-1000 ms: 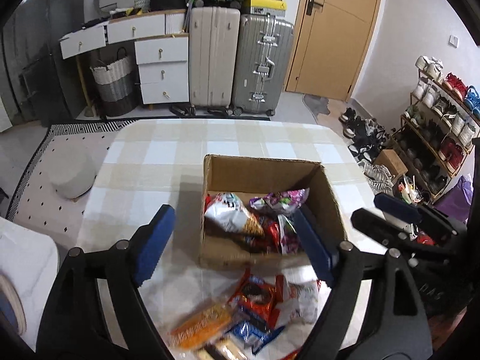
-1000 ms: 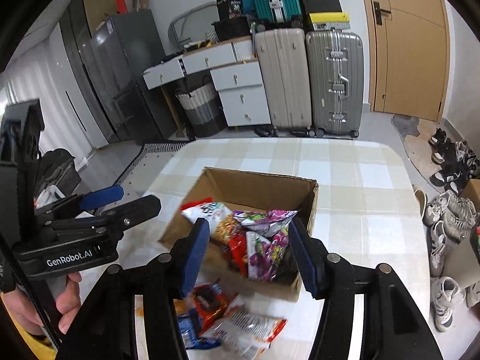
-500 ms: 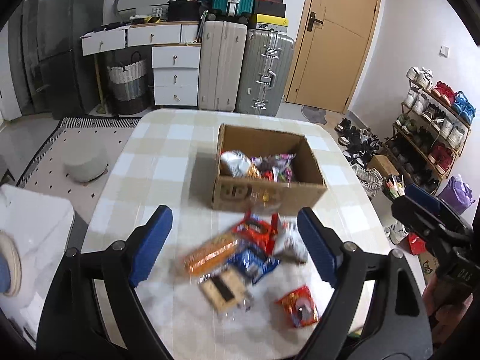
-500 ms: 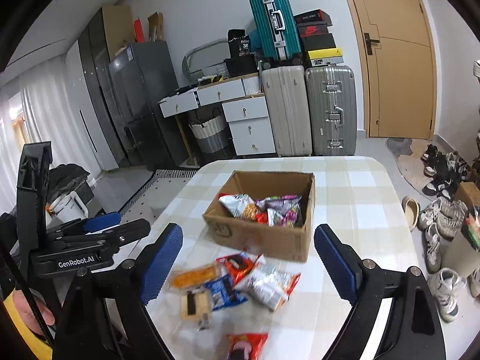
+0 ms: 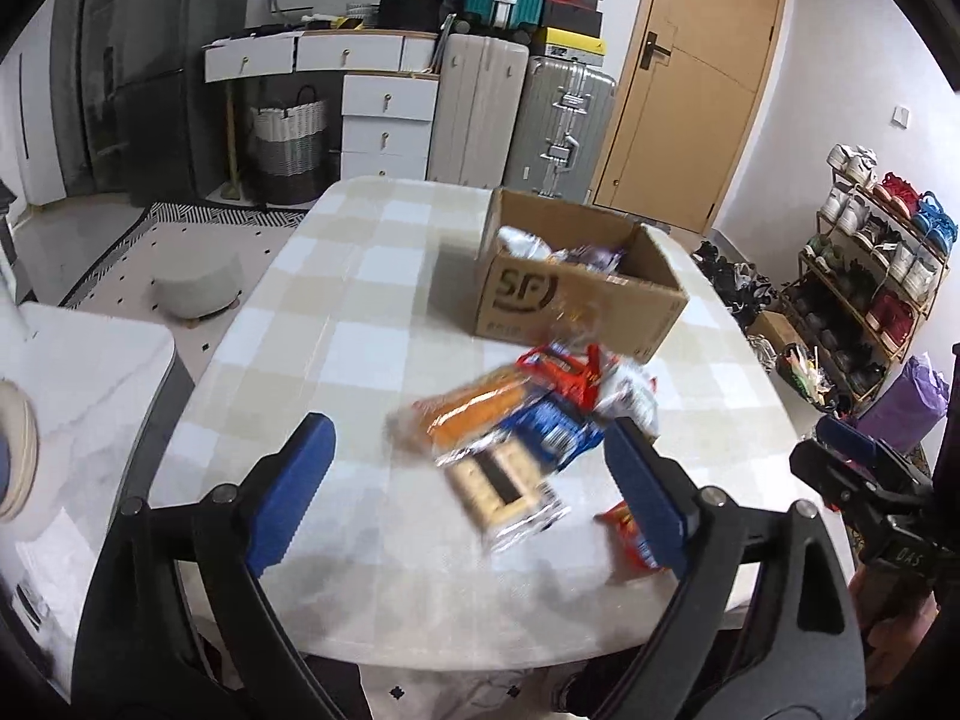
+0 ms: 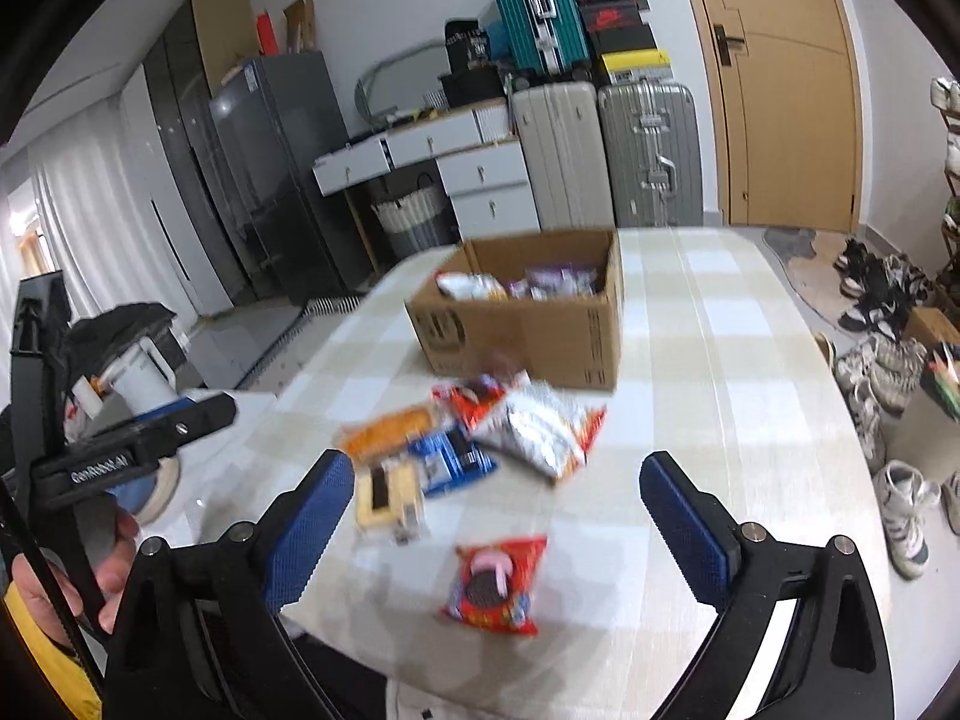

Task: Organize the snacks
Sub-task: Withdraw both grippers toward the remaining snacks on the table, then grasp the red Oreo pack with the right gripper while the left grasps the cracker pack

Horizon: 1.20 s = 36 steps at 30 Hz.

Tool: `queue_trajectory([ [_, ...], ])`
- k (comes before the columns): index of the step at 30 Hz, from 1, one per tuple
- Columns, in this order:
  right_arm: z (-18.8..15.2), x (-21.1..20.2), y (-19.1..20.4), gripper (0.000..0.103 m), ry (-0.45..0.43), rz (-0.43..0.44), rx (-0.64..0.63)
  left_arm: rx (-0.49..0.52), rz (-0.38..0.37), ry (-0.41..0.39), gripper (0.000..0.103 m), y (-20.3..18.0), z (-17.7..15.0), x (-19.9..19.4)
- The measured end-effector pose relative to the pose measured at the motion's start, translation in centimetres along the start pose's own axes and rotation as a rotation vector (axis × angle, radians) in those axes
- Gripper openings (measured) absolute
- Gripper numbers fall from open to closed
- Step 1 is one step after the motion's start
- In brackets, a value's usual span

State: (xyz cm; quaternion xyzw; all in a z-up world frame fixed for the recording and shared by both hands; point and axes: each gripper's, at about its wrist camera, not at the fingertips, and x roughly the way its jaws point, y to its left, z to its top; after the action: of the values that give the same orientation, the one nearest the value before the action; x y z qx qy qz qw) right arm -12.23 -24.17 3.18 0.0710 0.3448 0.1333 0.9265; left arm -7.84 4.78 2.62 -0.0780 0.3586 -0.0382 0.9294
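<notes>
A cardboard box point(image 5: 576, 306) holding several snack packs stands on the checked table point(image 5: 360, 276); it also shows in the right wrist view point(image 6: 528, 330). Loose snacks lie in front of it: an orange pack point(image 5: 474, 405), a blue pack point(image 5: 555, 432), a cream sandwich-biscuit pack point(image 5: 501, 486), a silver-and-red bag point(image 6: 543, 423) and a red cookie pack point(image 6: 495, 582). My left gripper point(image 5: 474, 474) is open and empty above the near table edge. My right gripper point(image 6: 495, 498) is open and empty, above the near edge, over the red cookie pack.
Suitcases point(image 5: 522, 114) and white drawers point(image 5: 384, 114) stand against the far wall beside a wooden door point(image 5: 690, 72). A shoe rack point(image 5: 870, 276) is on the right. A grey pouf point(image 5: 195, 285) sits on the rug at the left.
Both grippers have pulled back from over the box toward the near table edge. The loose snacks now lie between the fingers. Both stay open.
</notes>
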Motion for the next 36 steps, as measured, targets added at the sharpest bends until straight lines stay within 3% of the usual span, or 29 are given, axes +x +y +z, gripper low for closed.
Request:
queue_trajectory([
  [2, -1.3, 0.5, -0.1, 0.098, 0.013, -0.007, -0.007, -0.002, -0.002, 0.003, 0.101, 0.5, -1.0, 0.6],
  [7, -3.6, 2.0, -0.1, 0.098, 0.023, -0.008, -0.048, 0.024, 0.012, -0.027, 0.102, 0.7, -3.4, 1.9],
  [13, -3.8, 2.7, 0.7, 0.098, 0.015, 0.047, -0.069, 0.058, 0.031, -0.077, 0.102, 0.3, -3.6, 2.9],
  [23, -4.8, 8.3, -0.1, 0.098, 0.259, 0.087, -0.024, -0.065, -0.028, -0.001, 0.102, 1.7, -2.9, 5.1],
  [28, -5.7, 11.4, 0.6, 0.098, 0.381, 0.03, -0.107, -0.121, -0.042, 0.004, 0.102, 2.7, -2.9, 5.2],
  [34, -6.3, 12.5, 1.2, 0.098, 0.417, -0.001, -0.149, -0.175, -0.058, 0.039, 0.102, 3.7, -3.1, 5.9],
  [35, -6.4, 12.7, 1.3, 0.094, 0.423, -0.012, -0.163, -0.184, -0.061, 0.044, 0.102, 3.8, -3.2, 6.0],
  [36, -6.6, 12.8, 1.4, 0.083, 0.426, -0.017, -0.17, -0.191, -0.062, 0.049, 0.102, 3.9, -3.3, 6.1],
])
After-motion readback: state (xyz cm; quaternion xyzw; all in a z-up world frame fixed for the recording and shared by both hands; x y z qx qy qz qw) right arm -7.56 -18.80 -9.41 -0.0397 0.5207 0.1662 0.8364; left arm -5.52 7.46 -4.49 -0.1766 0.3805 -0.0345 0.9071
